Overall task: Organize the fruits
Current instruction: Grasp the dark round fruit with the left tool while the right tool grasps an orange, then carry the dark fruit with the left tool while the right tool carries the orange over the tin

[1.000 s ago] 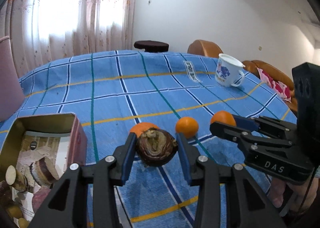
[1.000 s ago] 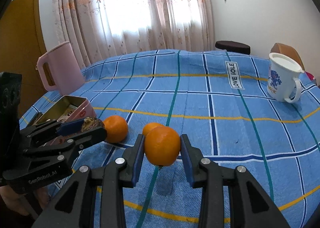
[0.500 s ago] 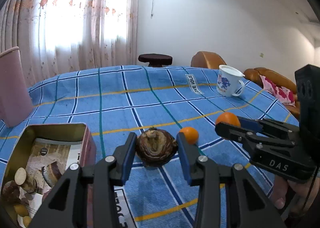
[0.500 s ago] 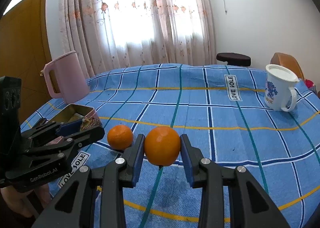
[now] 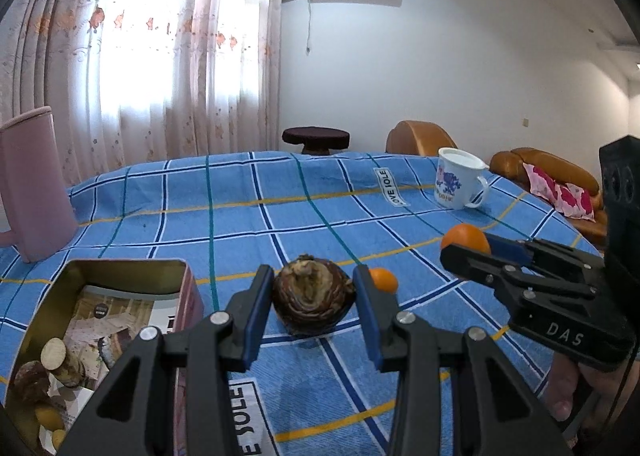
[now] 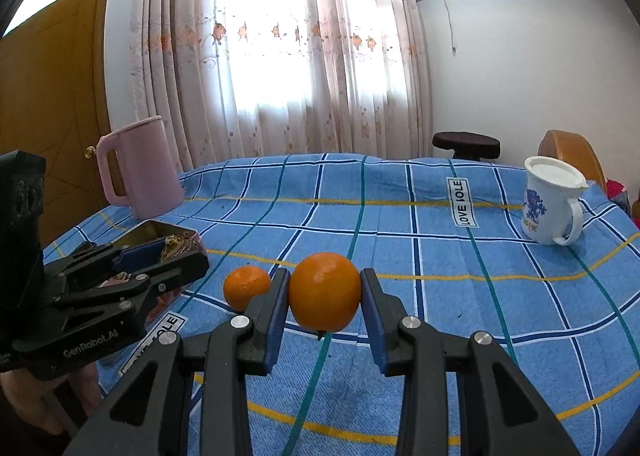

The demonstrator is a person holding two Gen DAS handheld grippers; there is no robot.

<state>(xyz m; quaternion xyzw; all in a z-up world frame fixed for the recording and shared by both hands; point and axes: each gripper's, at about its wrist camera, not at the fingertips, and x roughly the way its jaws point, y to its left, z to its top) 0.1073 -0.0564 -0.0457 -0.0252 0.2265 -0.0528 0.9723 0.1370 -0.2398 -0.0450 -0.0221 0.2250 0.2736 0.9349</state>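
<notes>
My left gripper (image 5: pixel 314 296) is shut on a brown, layered bulb-like fruit (image 5: pixel 313 298) and holds it above the blue checked tablecloth, just right of an open tin box (image 5: pixel 120 276). My right gripper (image 6: pixel 325 292) is shut on an orange (image 6: pixel 325 291) and holds it off the cloth. In the left wrist view that orange (image 5: pixel 466 238) shows at the tip of the right gripper. A second, smaller orange (image 6: pixel 247 287) lies on the cloth between the two grippers; it also shows in the left wrist view (image 5: pixel 383 279). The left gripper (image 6: pixel 176 252) shows at the left of the right wrist view.
The tin box holds several brown and pale pieces (image 5: pixel 52 356). A pink jug (image 6: pixel 140 168) stands at the far left. A white mug (image 6: pixel 554 204) with a blue print stands at the far right. Brown sofas (image 5: pixel 544 176) lie beyond the table's right edge.
Both grippers have lifted and tilted up with their fruit. A third orange behind the brown fruit is no longer seen. Both grips are unchanged.
</notes>
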